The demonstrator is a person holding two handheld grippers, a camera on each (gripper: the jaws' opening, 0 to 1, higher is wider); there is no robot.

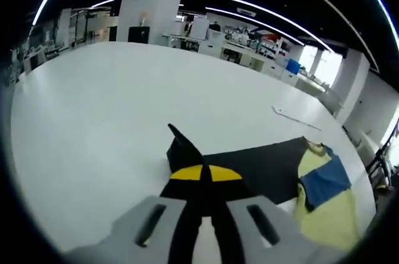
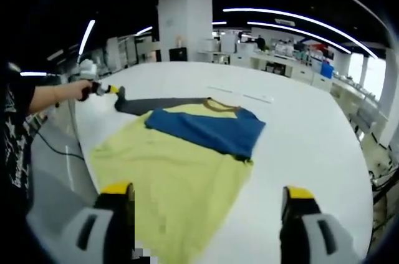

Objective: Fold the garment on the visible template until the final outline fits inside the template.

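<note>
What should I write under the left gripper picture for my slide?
Left tongs shut on the shirt's dark sleeve, lifting it over the white table.

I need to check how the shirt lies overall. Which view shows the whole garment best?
The right gripper view: the garment spreads across the table, yellow body, blue panel and dark sleeve together. The left gripper view shows mainly the dark sleeve pinched in the left gripper.

Grey claw w/ yellow-tipped black jaws; person's black tee, white star print.
</note>
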